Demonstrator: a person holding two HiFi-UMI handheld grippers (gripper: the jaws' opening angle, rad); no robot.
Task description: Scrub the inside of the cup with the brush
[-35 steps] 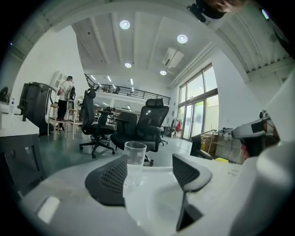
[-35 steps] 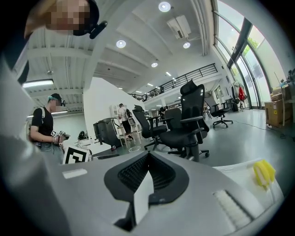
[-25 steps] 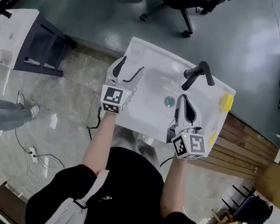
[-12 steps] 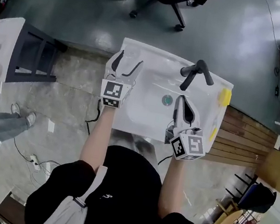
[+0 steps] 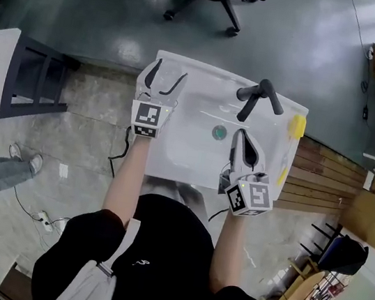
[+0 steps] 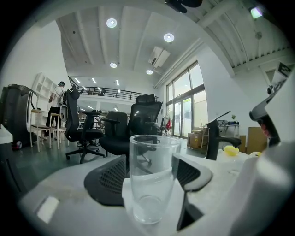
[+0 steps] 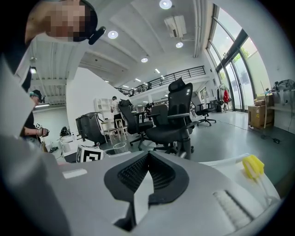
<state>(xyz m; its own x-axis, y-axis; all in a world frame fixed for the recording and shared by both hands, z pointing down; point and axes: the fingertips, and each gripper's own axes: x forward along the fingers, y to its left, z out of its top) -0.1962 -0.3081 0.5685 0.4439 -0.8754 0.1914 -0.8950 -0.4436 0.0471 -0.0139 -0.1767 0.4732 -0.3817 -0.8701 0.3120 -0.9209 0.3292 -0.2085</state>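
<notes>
The glass cup (image 6: 153, 177) on the sink's (image 5: 192, 164) far left corner is straddled by the left gripper's (image 5: 162, 79) released jaws; the right gripper's (image 5: 244, 138) are clenched empty.

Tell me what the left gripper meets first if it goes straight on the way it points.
The clear cup. It stands upright on the sink rim, straight ahead between the left gripper's open jaws; the pads seem not to touch it yet.

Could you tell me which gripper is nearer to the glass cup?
Left gripper: its open jaws flank the cup; the right gripper, shut, is across the sink basin.
</notes>
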